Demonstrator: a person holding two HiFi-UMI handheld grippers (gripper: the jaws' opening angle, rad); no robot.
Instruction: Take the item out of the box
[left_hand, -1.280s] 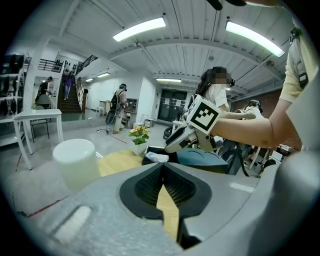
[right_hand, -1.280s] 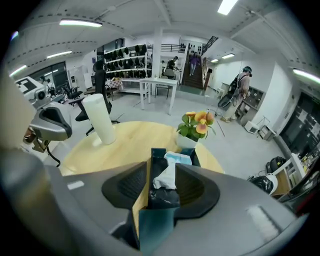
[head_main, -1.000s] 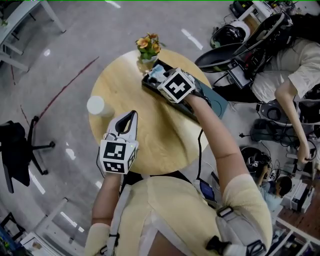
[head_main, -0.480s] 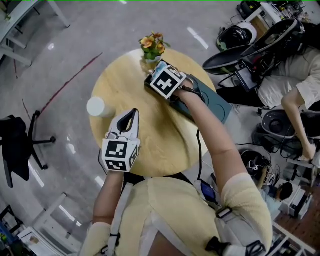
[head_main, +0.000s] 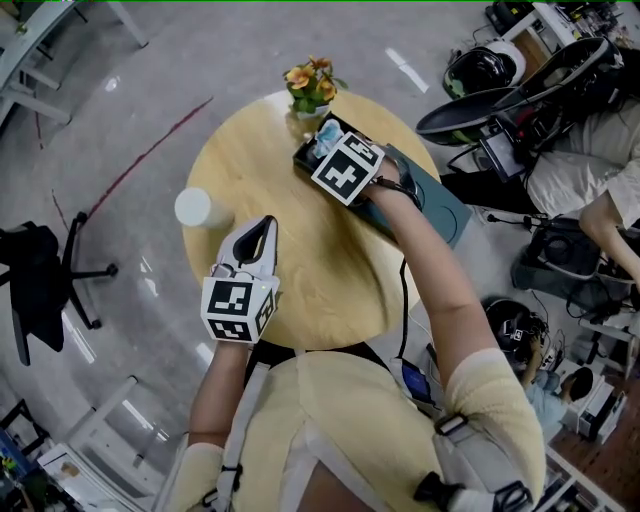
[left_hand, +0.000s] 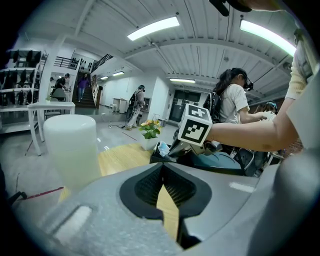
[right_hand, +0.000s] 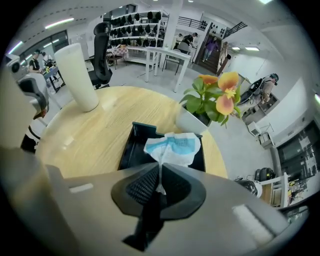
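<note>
A black box (right_hand: 131, 145) lies at the far right of the round wooden table (head_main: 320, 270), next to a flower pot. Inside it is a crumpled white and blue packet (right_hand: 172, 147), which in the head view shows as a pale patch (head_main: 325, 135) at the box's far end. My right gripper (right_hand: 161, 167) reaches into the box (head_main: 305, 158); its jaws are closing and the pads pinch the packet's near edge. My left gripper (head_main: 266, 222) hovers over the table's near left part. Its tips (left_hand: 163, 167) meet with nothing between them.
A tall white cup (head_main: 193, 208) stands at the table's left edge, close to the left gripper. The flower pot (head_main: 312, 85) sits just beyond the box. A teal slab (head_main: 440, 205) lies under my right forearm. Chairs, cables and people surround the table.
The right gripper shifted a little over the far end of the box, first toward the flower pot, then slightly back. The left gripper has barely moved.
</note>
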